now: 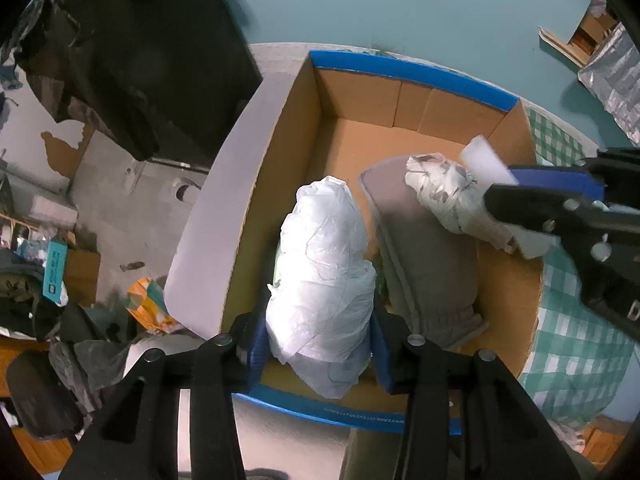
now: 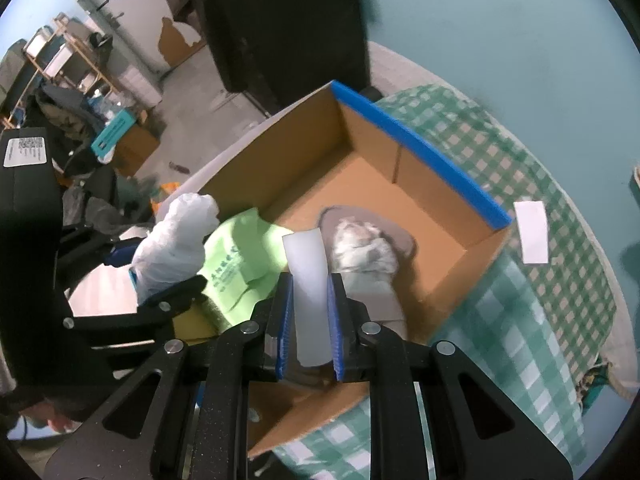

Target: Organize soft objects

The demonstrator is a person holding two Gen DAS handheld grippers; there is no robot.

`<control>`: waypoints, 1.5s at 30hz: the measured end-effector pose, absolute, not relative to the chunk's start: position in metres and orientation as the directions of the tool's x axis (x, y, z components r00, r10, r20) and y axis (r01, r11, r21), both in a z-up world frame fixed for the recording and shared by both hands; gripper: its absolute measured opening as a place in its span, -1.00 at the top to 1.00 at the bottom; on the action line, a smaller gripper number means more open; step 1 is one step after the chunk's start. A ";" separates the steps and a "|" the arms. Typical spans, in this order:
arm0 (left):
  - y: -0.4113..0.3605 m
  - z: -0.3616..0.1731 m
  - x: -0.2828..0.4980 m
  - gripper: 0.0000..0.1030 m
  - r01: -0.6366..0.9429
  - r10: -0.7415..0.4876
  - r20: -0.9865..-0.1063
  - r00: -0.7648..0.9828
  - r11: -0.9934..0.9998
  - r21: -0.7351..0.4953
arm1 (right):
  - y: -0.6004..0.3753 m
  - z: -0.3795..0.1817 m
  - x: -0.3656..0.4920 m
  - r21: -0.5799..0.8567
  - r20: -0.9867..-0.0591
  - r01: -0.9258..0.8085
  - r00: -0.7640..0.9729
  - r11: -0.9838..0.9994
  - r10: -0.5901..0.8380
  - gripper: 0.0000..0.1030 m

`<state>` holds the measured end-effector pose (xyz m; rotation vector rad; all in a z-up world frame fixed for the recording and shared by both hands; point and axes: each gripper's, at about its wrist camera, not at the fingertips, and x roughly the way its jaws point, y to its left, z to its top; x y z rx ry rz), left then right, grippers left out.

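An open cardboard box with blue-taped rim sits on a green checked cloth; it also shows in the right wrist view. My left gripper is shut on a white plastic bag bundle, held over the box's near left side. My right gripper is shut on a white foam strip, held over the box. Inside the box lie a grey fabric piece and a crumpled patterned cloth. A light green bag lies under the white bundle.
A second white foam strip lies on the checked cloth right of the box. A dark cabinet stands to the left. Clutter and small boxes cover the grey floor at the left.
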<state>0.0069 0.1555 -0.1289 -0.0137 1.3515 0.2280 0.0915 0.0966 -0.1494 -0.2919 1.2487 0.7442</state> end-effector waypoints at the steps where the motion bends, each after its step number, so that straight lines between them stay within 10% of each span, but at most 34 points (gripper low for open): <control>1: 0.156 -0.129 0.007 0.05 -0.173 0.151 -0.969 0.196 0.978 0.117 | 0.099 -0.150 0.091 0.196 -0.929 -0.651 0.116 0.733 0.352 0.57; 24: 0.159 -0.088 -0.019 -0.47 -0.240 0.154 -0.948 0.277 0.967 0.087 | 0.072 -0.100 0.075 0.149 -0.905 -0.600 0.238 0.786 0.353 -0.15; 45: 0.118 0.006 -0.036 -0.68 -0.195 0.170 -0.862 0.477 0.977 0.085 | 0.010 -0.015 0.049 0.068 -0.836 -0.467 0.456 0.882 0.306 -0.27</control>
